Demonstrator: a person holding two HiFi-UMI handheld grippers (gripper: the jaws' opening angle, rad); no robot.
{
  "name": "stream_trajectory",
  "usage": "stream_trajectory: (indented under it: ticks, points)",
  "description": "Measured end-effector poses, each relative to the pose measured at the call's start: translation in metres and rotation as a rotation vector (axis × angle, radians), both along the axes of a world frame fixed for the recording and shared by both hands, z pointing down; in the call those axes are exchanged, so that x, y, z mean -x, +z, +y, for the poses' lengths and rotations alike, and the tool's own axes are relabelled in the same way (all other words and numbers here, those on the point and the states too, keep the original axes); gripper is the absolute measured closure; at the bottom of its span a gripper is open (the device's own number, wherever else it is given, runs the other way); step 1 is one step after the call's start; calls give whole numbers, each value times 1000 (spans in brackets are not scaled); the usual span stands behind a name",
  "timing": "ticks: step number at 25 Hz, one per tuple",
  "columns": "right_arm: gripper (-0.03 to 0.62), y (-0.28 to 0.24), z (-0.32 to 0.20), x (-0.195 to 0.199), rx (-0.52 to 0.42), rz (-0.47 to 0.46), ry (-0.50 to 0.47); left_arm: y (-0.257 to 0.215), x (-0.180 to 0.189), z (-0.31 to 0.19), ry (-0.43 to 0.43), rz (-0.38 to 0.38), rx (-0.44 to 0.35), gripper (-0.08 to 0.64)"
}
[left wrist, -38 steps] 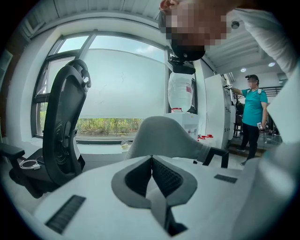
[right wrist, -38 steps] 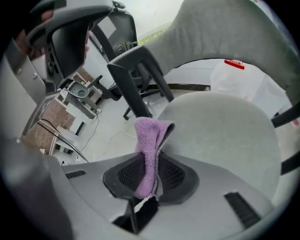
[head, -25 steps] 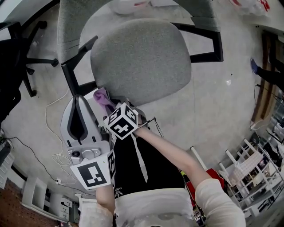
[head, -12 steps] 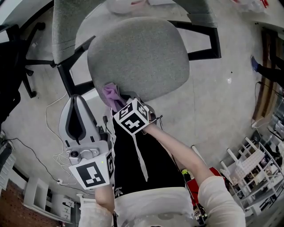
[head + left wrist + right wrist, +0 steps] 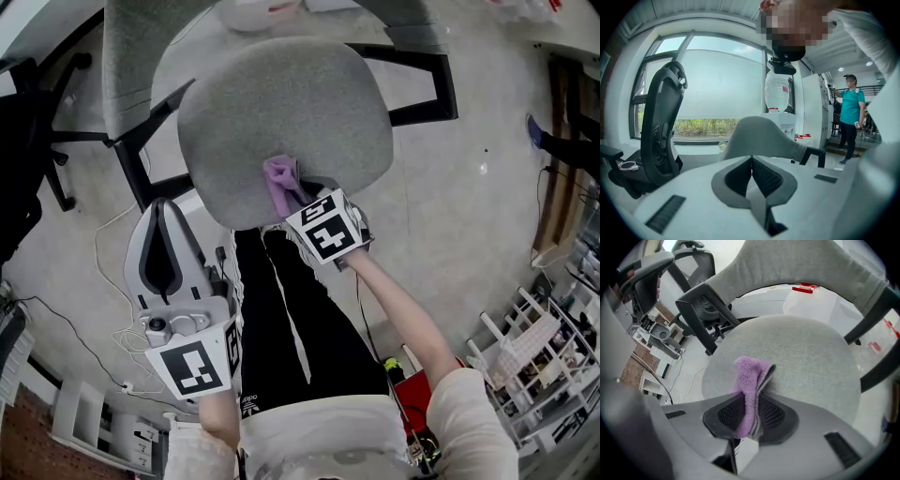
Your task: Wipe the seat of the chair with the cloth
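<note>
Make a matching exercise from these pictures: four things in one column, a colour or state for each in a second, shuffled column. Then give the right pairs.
Things:
1. cloth
2. left gripper
3. chair seat
4. right gripper

Colours and states:
A. jaws together, nothing between them
B. grey, under the cloth
C. clamped on the cloth
D. purple, at the front part of the seat

Pairs: 1-D, 2-A, 3-B, 4-C
</note>
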State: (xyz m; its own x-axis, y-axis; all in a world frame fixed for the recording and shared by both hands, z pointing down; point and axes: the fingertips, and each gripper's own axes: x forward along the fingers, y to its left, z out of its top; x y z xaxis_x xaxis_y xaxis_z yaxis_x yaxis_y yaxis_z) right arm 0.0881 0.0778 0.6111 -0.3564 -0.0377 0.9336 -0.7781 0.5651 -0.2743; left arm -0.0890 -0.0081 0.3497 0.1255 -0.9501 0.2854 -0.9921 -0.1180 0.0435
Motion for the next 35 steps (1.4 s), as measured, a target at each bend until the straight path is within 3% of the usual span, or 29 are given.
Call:
stream_trajectory:
  ticks: [16, 25, 35]
  points:
    - [509, -3, -42, -145, -109, 296, 19, 0, -23, -4, 43, 5, -1, 546]
    - [509, -1, -65, -216, -117, 411, 105, 8, -34, -5, 62, 11, 6, 546]
    - [510, 4, -71, -244, -134, 512, 88, 10, -34, -5, 61, 14, 8, 546]
